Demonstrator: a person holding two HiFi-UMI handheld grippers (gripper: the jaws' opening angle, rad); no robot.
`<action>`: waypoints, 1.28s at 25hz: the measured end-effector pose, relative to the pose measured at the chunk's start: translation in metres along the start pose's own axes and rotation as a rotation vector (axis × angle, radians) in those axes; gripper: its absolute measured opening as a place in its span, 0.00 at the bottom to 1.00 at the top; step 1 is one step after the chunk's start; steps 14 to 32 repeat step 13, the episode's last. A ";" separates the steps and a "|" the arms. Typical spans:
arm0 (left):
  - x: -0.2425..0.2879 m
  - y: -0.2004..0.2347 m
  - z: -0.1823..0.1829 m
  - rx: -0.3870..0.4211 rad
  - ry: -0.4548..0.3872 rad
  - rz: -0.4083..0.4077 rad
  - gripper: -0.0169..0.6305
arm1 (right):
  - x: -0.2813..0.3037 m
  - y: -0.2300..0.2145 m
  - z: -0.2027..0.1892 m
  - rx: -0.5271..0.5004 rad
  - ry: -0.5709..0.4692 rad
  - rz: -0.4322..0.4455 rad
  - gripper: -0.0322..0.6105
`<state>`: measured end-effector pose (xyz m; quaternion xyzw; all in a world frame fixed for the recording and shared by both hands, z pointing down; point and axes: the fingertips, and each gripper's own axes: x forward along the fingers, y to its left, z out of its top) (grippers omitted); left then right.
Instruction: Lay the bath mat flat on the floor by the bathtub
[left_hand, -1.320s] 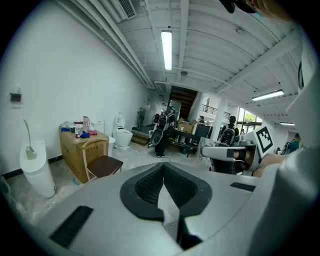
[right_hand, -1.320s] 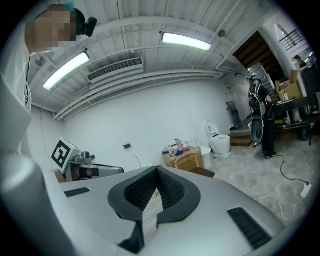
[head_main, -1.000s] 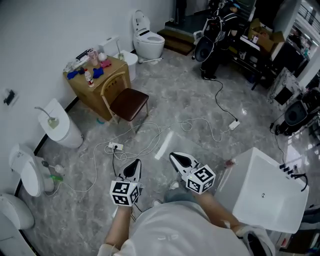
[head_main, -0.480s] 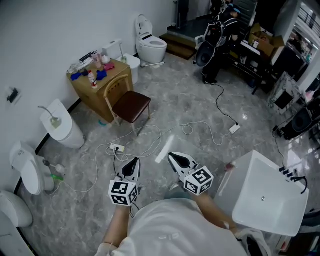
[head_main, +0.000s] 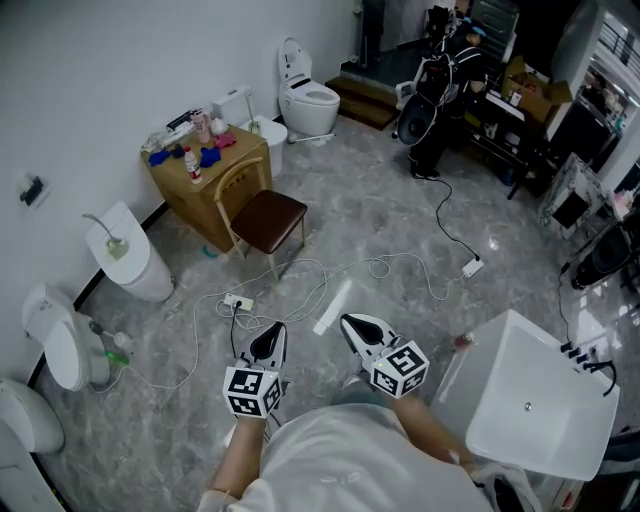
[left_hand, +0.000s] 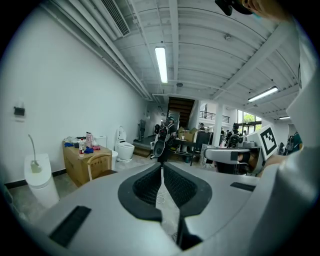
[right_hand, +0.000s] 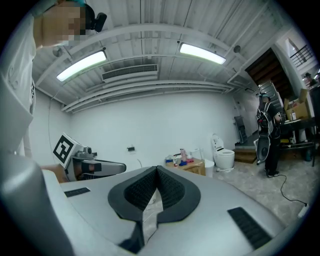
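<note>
In the head view my left gripper (head_main: 272, 336) and right gripper (head_main: 352, 324) are held side by side in front of the person's body, above the marble floor. Both are shut with nothing between the jaws. The left gripper view shows its jaws (left_hand: 161, 166) closed and empty, and the right gripper view shows the same of its own (right_hand: 157, 169). Just beyond the right gripper a pale grey mat lies on the floor, blending with it, its white left edge (head_main: 333, 306) curled up. The white bathtub (head_main: 530, 400) stands at the lower right.
White cables (head_main: 300, 285) and a power strip (head_main: 237, 300) trail over the floor ahead of the left gripper. A brown-seated chair (head_main: 268, 215) and a wooden cabinet (head_main: 200, 185) stand beyond. Toilets (head_main: 305, 100) line the left wall. Equipment and a person (head_main: 440, 90) stand far back.
The head view has shifted a little, so the room sits lower in the picture. Both grippers stay shut and keep nearly the same place.
</note>
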<state>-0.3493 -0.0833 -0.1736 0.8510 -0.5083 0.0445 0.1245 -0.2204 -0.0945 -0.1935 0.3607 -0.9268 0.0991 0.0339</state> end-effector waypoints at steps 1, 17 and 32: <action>-0.001 -0.001 -0.002 0.000 0.001 -0.001 0.05 | -0.001 0.001 -0.002 0.001 0.002 -0.002 0.09; 0.009 -0.013 -0.003 0.001 0.004 -0.016 0.05 | -0.012 -0.007 -0.003 0.012 0.003 -0.010 0.09; 0.009 -0.013 -0.003 0.001 0.004 -0.016 0.05 | -0.012 -0.007 -0.003 0.012 0.003 -0.010 0.09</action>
